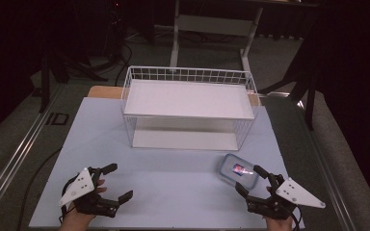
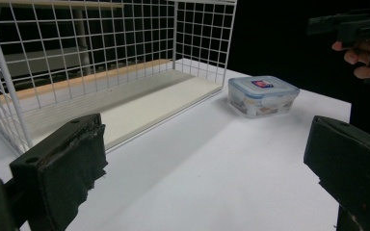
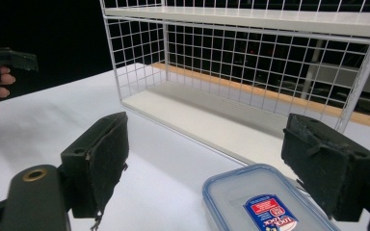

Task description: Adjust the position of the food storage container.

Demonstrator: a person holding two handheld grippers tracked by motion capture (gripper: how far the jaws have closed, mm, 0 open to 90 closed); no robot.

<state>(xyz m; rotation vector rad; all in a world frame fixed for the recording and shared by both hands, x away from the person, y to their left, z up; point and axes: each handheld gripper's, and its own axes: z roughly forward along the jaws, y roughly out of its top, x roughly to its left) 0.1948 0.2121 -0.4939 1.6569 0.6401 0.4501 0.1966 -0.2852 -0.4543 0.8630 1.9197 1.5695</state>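
A clear lidded food container (image 1: 238, 169) with a blue rim and a red-and-blue label rests on the white table (image 1: 173, 183) at the front right. In the left gripper view the container (image 2: 263, 95) lies past the rack's corner; the right gripper view has the container (image 3: 262, 204) low between its jaws. My right gripper (image 1: 251, 181) hangs open just behind and over the container's near edge, touching nothing that I can see. My left gripper (image 1: 117, 182) is open at the front left with nothing between its jaws. A white wire shelf rack (image 1: 189, 107) stands at the table's middle back.
The rack's lower shelf (image 2: 139, 103) and top shelf (image 3: 250, 18) are bare. The table's front edge lies just behind both hands. Beyond the table are a dark floor, cables and a desk frame (image 1: 212, 29).
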